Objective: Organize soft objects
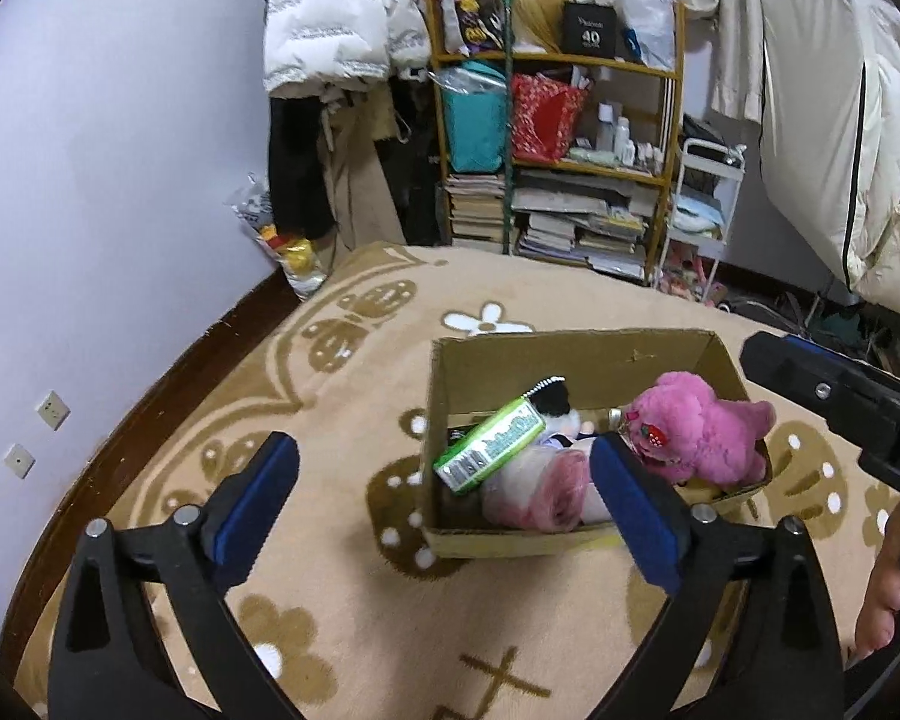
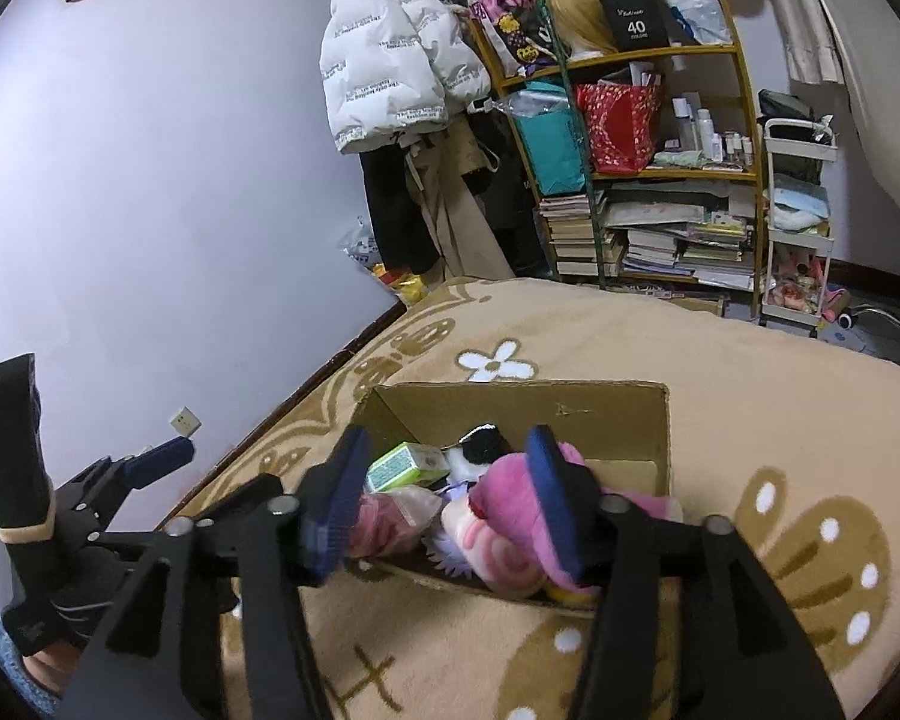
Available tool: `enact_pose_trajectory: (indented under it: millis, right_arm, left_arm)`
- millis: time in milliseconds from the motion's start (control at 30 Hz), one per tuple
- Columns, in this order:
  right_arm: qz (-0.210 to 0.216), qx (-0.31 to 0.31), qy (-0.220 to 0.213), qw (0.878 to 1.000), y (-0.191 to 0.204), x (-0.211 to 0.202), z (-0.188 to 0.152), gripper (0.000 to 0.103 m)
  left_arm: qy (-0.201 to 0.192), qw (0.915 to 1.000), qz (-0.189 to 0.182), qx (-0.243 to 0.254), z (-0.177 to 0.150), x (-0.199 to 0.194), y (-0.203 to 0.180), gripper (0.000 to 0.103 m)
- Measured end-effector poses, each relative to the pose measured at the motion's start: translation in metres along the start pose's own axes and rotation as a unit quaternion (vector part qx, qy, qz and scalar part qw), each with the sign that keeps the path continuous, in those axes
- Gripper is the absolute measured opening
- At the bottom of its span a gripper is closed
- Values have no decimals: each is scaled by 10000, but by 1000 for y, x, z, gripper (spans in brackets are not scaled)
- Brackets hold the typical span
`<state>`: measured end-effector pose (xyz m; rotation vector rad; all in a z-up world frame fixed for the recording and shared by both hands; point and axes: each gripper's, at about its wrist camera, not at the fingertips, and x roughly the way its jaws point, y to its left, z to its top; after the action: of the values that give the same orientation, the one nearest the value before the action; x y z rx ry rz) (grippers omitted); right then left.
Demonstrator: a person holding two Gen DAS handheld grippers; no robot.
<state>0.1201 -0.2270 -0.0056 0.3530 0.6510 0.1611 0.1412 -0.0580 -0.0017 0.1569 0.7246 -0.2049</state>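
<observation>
An open cardboard box (image 1: pixel 570 360) stands on the beige patterned blanket (image 1: pixel 342 396). Inside lie a pink plush toy (image 1: pixel 696 432), a green tissue pack (image 1: pixel 489 450), a pink-and-white roll in plastic (image 1: pixel 540 492) and a black-and-white plush (image 1: pixel 555 402). My left gripper (image 1: pixel 444 480) is open and empty, just in front of the box. In the right wrist view the box (image 2: pixel 528 402) holds the same pink plush (image 2: pixel 504 516) and green pack (image 2: pixel 402 465). My right gripper (image 2: pixel 450 504) is open and empty, over the box's near edge.
A wooden shelf (image 1: pixel 564 60) with bags, bottles and stacked books stands beyond the bed. A white jacket (image 1: pixel 330 12) hangs left of it. A white cart (image 1: pixel 699 210) stands on the right. The lilac wall (image 1: pixel 120 150) runs along the bed's left edge.
</observation>
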Motion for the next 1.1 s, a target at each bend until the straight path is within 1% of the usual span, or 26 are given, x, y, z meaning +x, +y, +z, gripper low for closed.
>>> enact_pose_trajectory:
  millis: [33, 67, 100, 167, 233, 333, 633, 800, 1100]
  right_arm:
    - [-45, -37, -10, 10000, 3, -4, 0, 73]
    - [-97, -77, -10, 9999, 5, -7, -1, 77]
    - [-146, -134, -14, 9998, 9, -13, -2, 82]
    - [-210, -191, -52, 9996, 12, -22, -4, 86]
    - [-279, -202, -108, 9994, 14, -34, -7, 94]
    - [-344, -175, -195, 9991, 15, -51, -10, 103]
    - [-473, -149, -425, 9979, 16, -97, -20, 103]
    - [-508, -99, -538, 9972, 14, -117, -30, 103]
    - [-608, -120, -676, 9958, 11, -132, -49, 103]
  left_arm:
    - [-57, 10000, 40, -3, -1, -8, 2, 98]
    - [-91, 9999, 58, 0, -2, -13, 4, 99]
    - [-130, 9999, 81, -8, -2, -19, 6, 99]
    - [-211, 9997, 102, -46, -3, -31, 9, 99]
    - [-281, 9995, 88, -106, -4, -43, 11, 101]
    - [-378, 9991, 55, -172, -9, -60, 13, 102]
    - [-711, 9973, 157, -93, -27, -109, 11, 102]
    - [-774, 9968, 172, -79, -41, -128, 11, 102]
    - [-864, 9959, 282, -17, -58, -141, 8, 102]
